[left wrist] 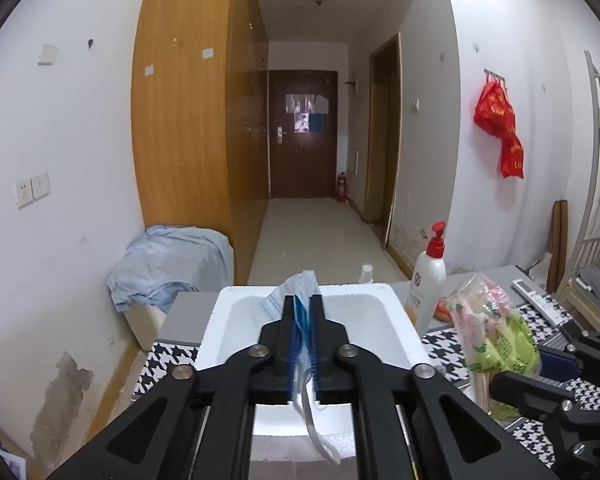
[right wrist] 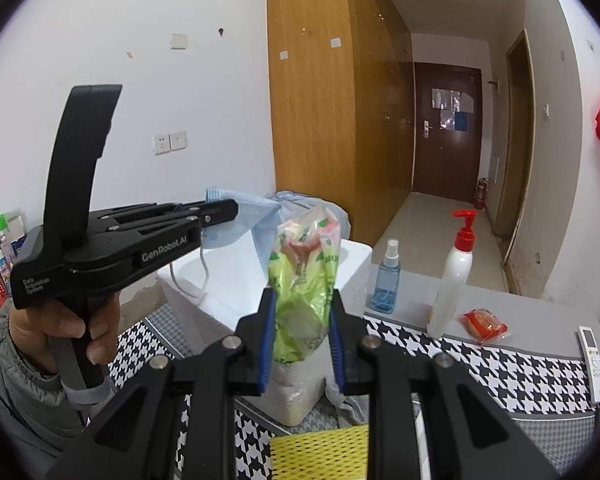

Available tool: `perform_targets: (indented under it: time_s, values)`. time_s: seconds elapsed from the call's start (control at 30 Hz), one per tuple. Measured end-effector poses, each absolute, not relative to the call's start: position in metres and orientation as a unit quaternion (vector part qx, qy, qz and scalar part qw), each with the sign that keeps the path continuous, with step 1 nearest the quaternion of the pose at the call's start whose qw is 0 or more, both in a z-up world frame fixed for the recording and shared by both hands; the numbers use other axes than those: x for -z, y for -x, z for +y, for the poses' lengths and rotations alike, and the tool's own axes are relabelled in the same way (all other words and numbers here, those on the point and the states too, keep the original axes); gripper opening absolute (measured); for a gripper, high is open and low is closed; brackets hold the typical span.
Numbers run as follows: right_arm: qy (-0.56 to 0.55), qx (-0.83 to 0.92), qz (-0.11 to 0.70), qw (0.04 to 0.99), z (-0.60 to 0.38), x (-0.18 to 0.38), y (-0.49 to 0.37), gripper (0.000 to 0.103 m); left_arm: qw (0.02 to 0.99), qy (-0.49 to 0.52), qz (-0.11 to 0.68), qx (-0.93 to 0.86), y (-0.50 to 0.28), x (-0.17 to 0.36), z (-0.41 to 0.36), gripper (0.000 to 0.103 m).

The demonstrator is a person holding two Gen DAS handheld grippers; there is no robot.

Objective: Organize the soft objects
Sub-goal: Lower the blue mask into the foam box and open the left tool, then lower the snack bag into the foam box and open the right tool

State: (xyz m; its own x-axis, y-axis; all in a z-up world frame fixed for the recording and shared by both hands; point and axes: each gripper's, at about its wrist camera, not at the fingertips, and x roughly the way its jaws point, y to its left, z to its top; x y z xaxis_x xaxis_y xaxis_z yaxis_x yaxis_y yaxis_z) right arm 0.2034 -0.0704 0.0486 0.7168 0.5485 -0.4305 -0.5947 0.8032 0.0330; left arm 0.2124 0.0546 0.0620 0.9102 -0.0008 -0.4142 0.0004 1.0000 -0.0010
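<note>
My left gripper [left wrist: 303,300] is shut on a light blue face mask [left wrist: 300,286] and holds it over a white foam box [left wrist: 384,300]; the mask's white ear loop hangs below the jaws. From the right wrist view the left gripper [right wrist: 232,208] and the mask [right wrist: 248,216] show above the same foam box [right wrist: 356,252]. My right gripper [right wrist: 302,312] is shut on a green and pink plastic bag [right wrist: 304,280], held upright above the table. The bag also shows in the left wrist view [left wrist: 496,332], to the right of the box.
A white pump bottle [right wrist: 454,280], a blue spray bottle [right wrist: 388,280], a red snack packet [right wrist: 484,324] and a remote [right wrist: 594,360] sit on the houndstooth cloth [right wrist: 500,368]. A yellow mesh item [right wrist: 320,452] lies below my right gripper. Blue fabric [left wrist: 168,264] covers a bin at left.
</note>
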Motion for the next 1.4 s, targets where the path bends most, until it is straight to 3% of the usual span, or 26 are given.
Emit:
perform_targets:
  time_s: [0.07,0.1,0.13,0.3,0.47,1.4]
  values:
    - [0.056,-0.305,0.217,0.926,-0.069,-0.048,-0.204,0.028,0.977,0.006,0.215,0.006,-0.213,-0.060,0.057,0.041]
    - [0.057,-0.304,0.219,0.925,-0.068,-0.047,-0.205,0.028,0.977,0.005,0.213,0.004,-0.212,-0.059,0.056,0.066]
    - [0.057,-0.303,0.220,0.925,-0.068,-0.046,-0.206,0.028,0.979,0.001,0.206,-0.001,-0.210,-0.059,0.056,0.082]
    - [0.061,-0.300,0.223,0.925,-0.063,-0.045,-0.208,0.028,0.983,-0.010,0.184,-0.018,-0.203,-0.058,0.054,0.097]
    - [0.066,-0.298,0.223,0.926,-0.057,-0.045,-0.209,0.028,0.985,-0.010,0.173,-0.023,-0.199,-0.058,0.058,0.102]
    - [0.085,-0.310,0.234,0.918,-0.022,-0.045,-0.225,0.028,0.987,-0.006,0.145,-0.069,-0.169,-0.064,0.107,0.102]
